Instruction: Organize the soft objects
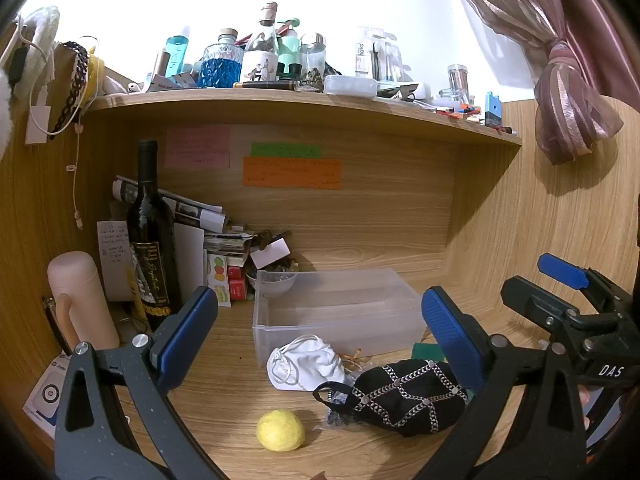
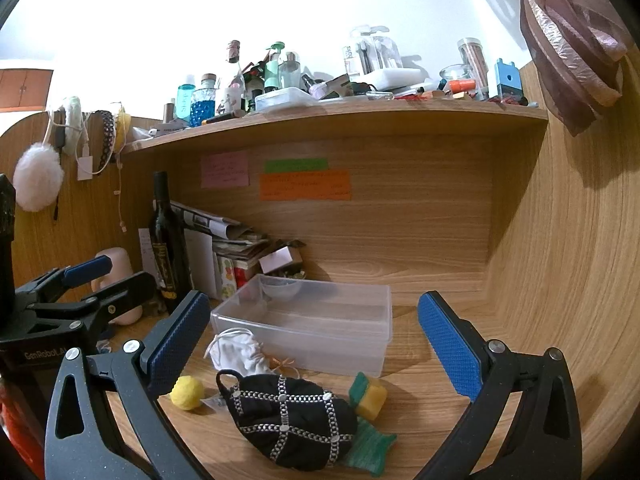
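A clear plastic bin stands empty on the wooden desk. In front of it lie a white cloth mask, a black pouch with silver chain pattern, a yellow felt ball, a yellow-green sponge and a green cloth. My left gripper is open and empty, above the mask and ball. My right gripper is open and empty, above the pouch. Each gripper shows in the other's view, the right one and the left one.
A dark wine bottle, a pink cylinder, stacked papers and small boxes crowd the back left corner. A small bowl sits behind the bin. A cluttered shelf runs overhead. A curtain hangs right.
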A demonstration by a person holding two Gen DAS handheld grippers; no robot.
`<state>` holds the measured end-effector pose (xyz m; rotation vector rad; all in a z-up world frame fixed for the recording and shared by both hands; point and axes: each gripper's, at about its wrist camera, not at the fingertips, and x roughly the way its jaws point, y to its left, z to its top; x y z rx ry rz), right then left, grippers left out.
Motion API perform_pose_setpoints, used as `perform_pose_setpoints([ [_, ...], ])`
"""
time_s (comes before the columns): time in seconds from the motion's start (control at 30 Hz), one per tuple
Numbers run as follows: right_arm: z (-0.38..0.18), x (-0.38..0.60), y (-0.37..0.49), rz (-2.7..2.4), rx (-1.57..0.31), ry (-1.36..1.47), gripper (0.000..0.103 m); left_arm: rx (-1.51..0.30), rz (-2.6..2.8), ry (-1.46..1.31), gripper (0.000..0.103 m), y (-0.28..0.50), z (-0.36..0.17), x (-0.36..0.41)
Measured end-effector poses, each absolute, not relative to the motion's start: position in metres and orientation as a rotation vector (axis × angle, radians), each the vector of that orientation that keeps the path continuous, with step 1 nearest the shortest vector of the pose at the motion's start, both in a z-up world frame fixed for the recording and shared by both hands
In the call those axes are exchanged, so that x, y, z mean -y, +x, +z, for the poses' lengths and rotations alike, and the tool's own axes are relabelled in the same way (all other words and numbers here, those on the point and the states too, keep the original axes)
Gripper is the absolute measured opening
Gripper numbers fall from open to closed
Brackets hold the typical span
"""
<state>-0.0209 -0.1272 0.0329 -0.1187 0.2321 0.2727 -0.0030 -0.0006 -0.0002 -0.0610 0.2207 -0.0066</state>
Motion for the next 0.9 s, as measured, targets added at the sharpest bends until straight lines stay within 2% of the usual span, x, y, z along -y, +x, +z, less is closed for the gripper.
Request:
perform_pose_setpoints([
  [0.9,0.0286,0.1312,-0.0185,0.267,-0.233,-0.096,0.103,-0.222,-0.016,-0.071,0.103,0.003,-0.0014,0.0029],
])
